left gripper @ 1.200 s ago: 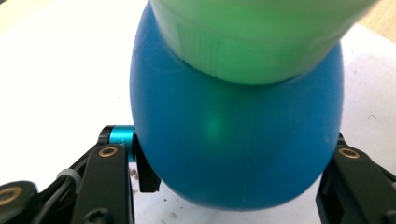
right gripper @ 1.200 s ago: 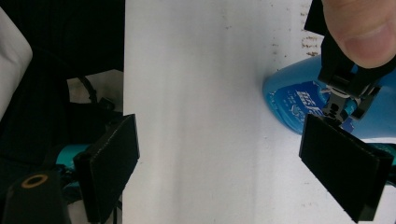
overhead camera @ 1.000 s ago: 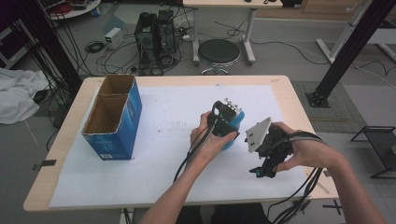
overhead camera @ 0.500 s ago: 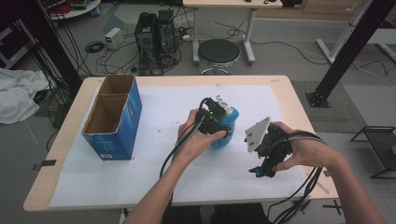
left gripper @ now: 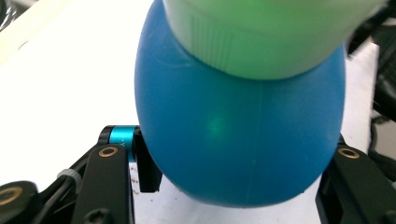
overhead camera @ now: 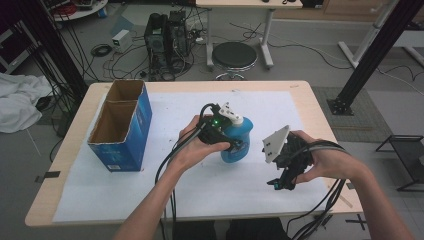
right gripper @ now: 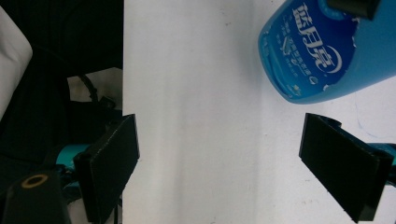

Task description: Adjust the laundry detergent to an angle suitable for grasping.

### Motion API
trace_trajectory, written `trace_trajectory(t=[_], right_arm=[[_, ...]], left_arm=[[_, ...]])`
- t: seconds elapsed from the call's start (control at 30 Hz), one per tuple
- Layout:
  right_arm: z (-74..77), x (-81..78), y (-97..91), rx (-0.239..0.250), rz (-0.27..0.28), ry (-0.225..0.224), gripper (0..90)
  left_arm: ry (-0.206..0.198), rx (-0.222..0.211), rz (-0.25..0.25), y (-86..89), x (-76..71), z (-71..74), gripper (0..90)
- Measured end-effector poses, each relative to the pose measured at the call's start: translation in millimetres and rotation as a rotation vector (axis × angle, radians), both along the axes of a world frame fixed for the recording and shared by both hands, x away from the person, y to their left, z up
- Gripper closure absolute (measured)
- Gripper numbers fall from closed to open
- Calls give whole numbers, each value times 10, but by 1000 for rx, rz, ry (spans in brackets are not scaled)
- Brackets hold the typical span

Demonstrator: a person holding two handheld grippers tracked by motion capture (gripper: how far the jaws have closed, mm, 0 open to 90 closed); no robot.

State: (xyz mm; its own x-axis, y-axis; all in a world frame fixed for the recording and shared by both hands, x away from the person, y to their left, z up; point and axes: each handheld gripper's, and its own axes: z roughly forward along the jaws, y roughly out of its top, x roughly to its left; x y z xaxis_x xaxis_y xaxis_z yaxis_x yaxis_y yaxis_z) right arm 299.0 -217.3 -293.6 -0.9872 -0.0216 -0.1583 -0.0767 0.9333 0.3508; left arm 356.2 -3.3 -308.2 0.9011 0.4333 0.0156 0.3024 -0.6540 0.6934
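Observation:
A blue detergent bottle [overhead camera: 240,141] with a pale cap sits in my left gripper [overhead camera: 220,131] over the middle of the white sheet. In the left gripper view, the black jaws press on both sides of the bottle's [left gripper: 238,140] round body, with the cap [left gripper: 266,32] at the top. My right gripper [overhead camera: 281,181] is held to the right of the bottle, near the table's front right. Its jaws stand wide apart with nothing between them. In the right gripper view, this gripper [right gripper: 219,158] looks down on bare white sheet, with the labelled bottle [right gripper: 317,51] at the upper right.
An open blue cardboard box [overhead camera: 122,125] stands on the left side of the wooden table [overhead camera: 300,90], partly on the white sheet [overhead camera: 170,200]. Cables trail from both grippers over the front edge. A stool [overhead camera: 235,55] and computer gear are on the floor behind.
My left hand has shifted left with the bottle in its jaws. The right hand and gripper have stayed where they were.

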Motion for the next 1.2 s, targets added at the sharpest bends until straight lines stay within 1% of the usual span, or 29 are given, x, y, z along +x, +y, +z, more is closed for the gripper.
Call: trace_trajectory(t=[0.07,0.1,0.13,0.17,0.2,0.23,0.3,0.33,0.37,0.43,0.47,0.53,0.57,0.63,0.67,0.7,0.73,0.77,0.8,0.87,0.9,0.97,1.0,1.03,1.07,1.1,1.13,1.17,1.2], right_arm=[[0,-2,0,-1,-3,0,114],[1,-1,0,-1,1,0,113],[0,-2,-1,-3,1,1,113],[1,-2,-1,-3,0,1,114],[-1,-2,0,-2,-3,1,113],[-1,-2,0,-1,-4,0,114],[-2,-2,0,-4,-3,2,114],[-2,-3,0,-5,-2,2,113],[-4,-4,-1,-6,-3,3,113],[-7,1,-2,-7,-1,2,113],[-8,3,-1,-7,-3,3,113],[-9,1,7,-7,-8,5,114],[-10,1,13,-6,-3,3,113],[-11,0,21,-7,-2,3,113],[-11,-2,24,-9,-4,4,114],[-15,1,28,-6,-1,2,114],[-15,1,28,-6,-1,2,114],[-22,-1,30,2,-4,1,113],[-21,2,39,-5,-2,3,113],[-23,3,44,-3,0,2,114],[-21,3,50,-9,-1,5,113],[-27,0,60,-4,1,3,114],[-27,0,60,-4,1,3,114],[-34,-3,60,4,-1,2,113],[-28,-1,60,-5,1,2,113],[-24,1,59,-11,1,5,113],[-24,3,57,-11,1,4,114],[-32,3,53,-2,-2,2,114],[-34,7,51,0,-2,2,114]], left_arm=[[-4,-3,-22,17,-15,4,444],[-4,-19,-26,18,-26,-3,444],[-6,1,-54,40,-22,8,444],[-5,-8,-53,50,-32,1,444],[1,-16,-71,67,-37,-3,443],[-6,-9,-82,85,-35,0,444],[-10,-18,-114,130,-44,-8,444],[-12,-14,-128,147,-49,-10,443],[-12,-23,-132,158,-62,-18,444],[-27,0,-162,179,-85,-25,444],[-22,1,-175,181,-104,-35,444],[-21,39,-210,201,-117,-45,444],[-5,17,-199,199,-134,-68,444],[-4,58,-243,250,-113,-75,443],[-2,67,-256,277,-105,-80,444],[9,47,-253,290,-116,-102,443],[10,47,-263,311,-115,-111,443],[23,49,-269,330,-114,-121,443],[15,56,-289,348,-106,-133,443],[16,56,-298,365,-116,-167,443],[10,73,-314,374,-103,-171,443],[20,67,-312,385,-102,-207,443],[19,66,-306,385,-99,-216,443],[18,82,-316,394,-89,-224,443],[23,83,-309,392,-93,-237,443],[27,75,-300,387,-101,-251,443],[22,100,-315,392,-89,-248,443],[23,84,-297,378,-103,-270,443],[24,104,-317,382,-92,-272,443]])
